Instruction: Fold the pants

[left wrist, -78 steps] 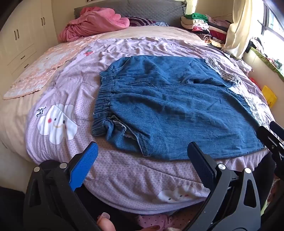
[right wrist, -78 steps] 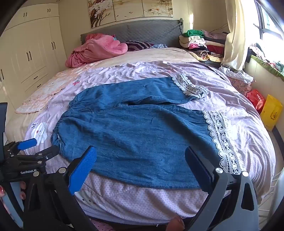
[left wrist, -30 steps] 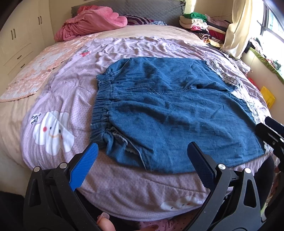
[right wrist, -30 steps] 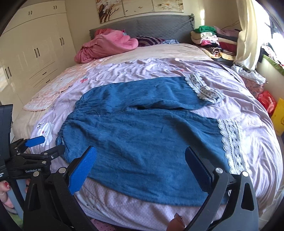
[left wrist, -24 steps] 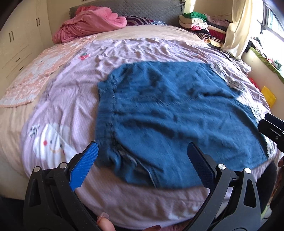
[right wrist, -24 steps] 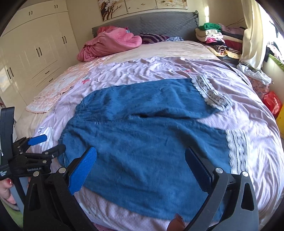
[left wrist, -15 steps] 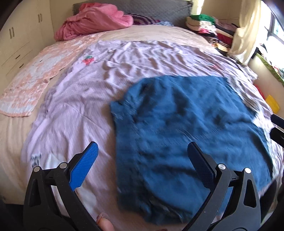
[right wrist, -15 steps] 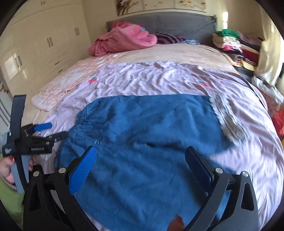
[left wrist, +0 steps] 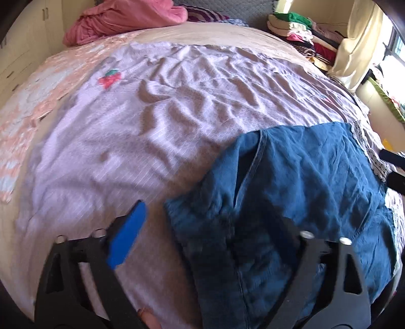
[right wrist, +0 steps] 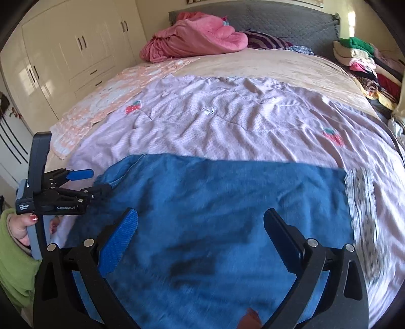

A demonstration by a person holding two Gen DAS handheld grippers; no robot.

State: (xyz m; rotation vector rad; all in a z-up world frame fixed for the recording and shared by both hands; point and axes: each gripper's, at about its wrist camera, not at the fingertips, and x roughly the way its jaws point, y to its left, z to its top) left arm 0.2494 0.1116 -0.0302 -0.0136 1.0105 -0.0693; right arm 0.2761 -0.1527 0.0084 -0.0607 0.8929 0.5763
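Fingers (right wrist: 78,173) beside "GenRobot.AI" lettering (right wrist: 65,208).

The left tongs (left wrist: 210,227) are closing, the waistband edge of the blue pants (left wrist: 298,182) lying between the jaws at 6 o'clock. The pants spread toward 4 o'clock over the lilac bedsheet (left wrist: 177,101). A pink blanket (left wrist: 126,17) sits at 11 o'clock.

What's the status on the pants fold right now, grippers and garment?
Left hand-held gripper closing over the waistband corner, no firm grip visible. Right hand-held gripper open above the denim pants. Pants spread on the lilac sheet; nothing obstructing.
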